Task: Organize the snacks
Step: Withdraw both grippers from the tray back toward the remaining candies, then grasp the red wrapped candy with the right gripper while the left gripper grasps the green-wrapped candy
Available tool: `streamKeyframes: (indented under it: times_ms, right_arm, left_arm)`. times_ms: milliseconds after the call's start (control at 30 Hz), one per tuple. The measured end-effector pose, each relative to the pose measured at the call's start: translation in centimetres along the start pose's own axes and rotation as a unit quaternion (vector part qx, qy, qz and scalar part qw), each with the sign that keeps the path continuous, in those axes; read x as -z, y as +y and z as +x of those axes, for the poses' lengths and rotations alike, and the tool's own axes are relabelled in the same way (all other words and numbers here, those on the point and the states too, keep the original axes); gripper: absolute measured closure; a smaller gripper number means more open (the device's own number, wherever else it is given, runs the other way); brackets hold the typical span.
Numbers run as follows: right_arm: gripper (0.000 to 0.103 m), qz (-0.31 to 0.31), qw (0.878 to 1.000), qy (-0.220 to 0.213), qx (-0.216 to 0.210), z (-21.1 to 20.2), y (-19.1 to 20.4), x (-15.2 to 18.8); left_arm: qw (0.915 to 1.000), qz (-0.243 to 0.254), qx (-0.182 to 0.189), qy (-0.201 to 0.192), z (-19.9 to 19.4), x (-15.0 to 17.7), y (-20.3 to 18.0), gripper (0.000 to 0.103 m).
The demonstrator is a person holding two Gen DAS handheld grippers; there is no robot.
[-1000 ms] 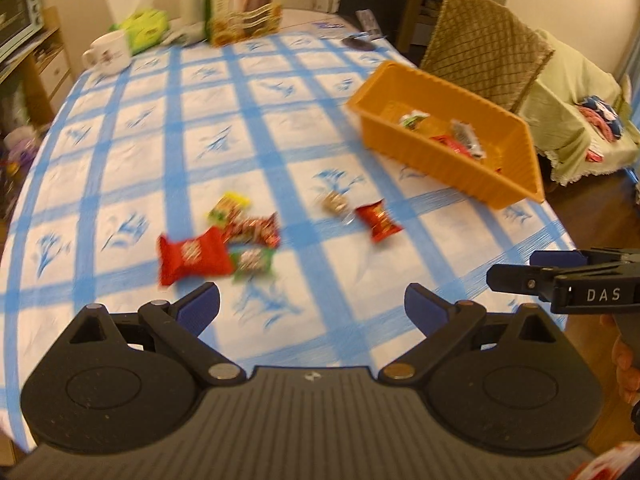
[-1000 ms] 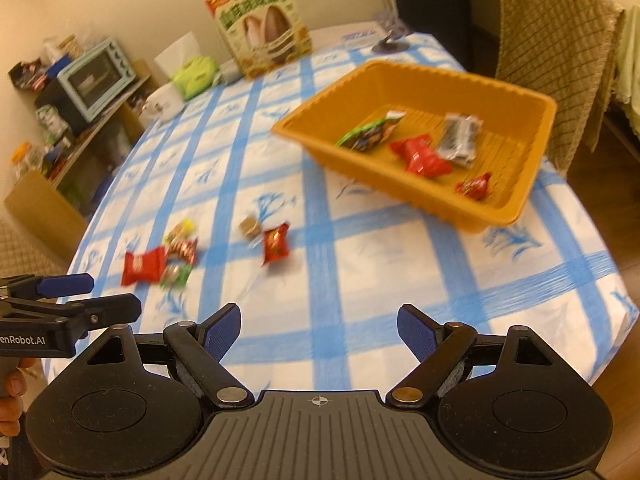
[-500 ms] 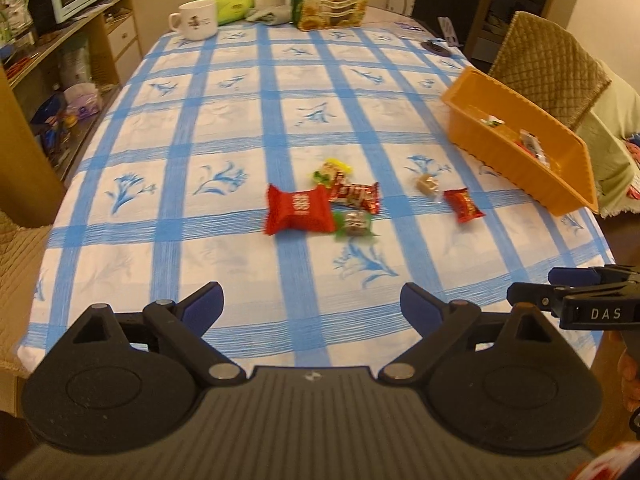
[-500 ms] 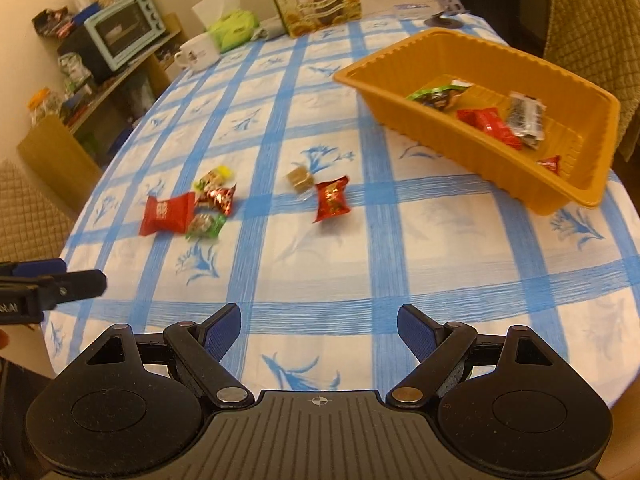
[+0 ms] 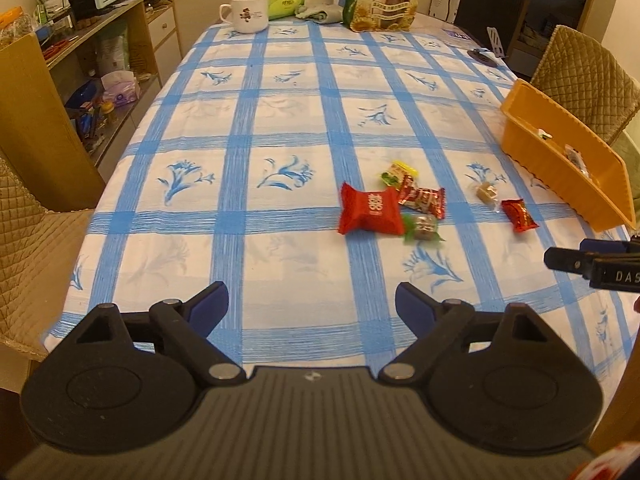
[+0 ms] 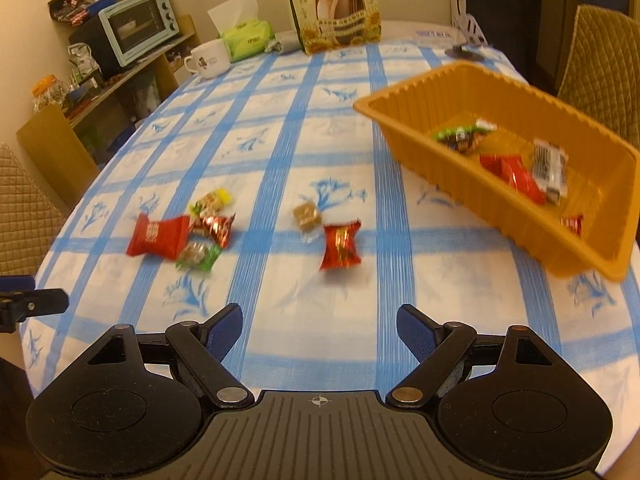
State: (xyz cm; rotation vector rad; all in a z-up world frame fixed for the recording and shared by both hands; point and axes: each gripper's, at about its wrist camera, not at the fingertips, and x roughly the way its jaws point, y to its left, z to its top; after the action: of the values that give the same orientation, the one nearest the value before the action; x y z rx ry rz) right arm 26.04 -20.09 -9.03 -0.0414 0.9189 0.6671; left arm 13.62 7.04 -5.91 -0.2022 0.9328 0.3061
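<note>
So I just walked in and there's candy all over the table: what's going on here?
A person with a gripper in each hand is sorting snacks into the orange basket, which already holds a few. Both the left gripper and right gripper are empty; the left's jaws have just been closing a little, nothing between them. Six wrapped candies remain on the tablecloth, including a big red packet and a small red candy.

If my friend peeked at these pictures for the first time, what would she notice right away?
Probably the bright candies scattered on the blue checked tablecloth, especially the big red packet in the middle of a small cluster. Next, the orange basket near the table's right edge, already holding a few wrapped snacks. The left gripper and right gripper both hover open and empty in front; the left one's jaws have just been closing a little.
</note>
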Motion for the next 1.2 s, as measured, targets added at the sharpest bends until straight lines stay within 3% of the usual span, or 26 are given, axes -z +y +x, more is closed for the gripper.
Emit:
streamKeyframes:
  times_ms: [167,667,1133,1200]
  right_arm:
    - [0.032,-0.011,1.000,-0.011,0.001,1.3,-0.5,-1.3]
    - [0.053,-0.022,1.000,-0.001,0.010,4.9,-1.3,-3.3]
    - [0.067,-0.036,0.999,0.008,0.014,7.2,-1.0,-3.7]
    - [0.078,-0.048,0.999,0.007,0.017,7.5,-0.7,-3.6]
  left_arm:
    - [1.0000,-0.001,-0.002,0.000,0.6,-0.3,0.6,0.016]
    - [0.9999,0.010,0.004,0.005,2.4,-1.7,1.1,0.020]
    - [0.9976,0.052,0.044,0.012,4.3,-2.8,-2.1,0.027]
    - [0.9962,0.070,0.051,0.009,4.4,-2.8,-3.0,0.028]
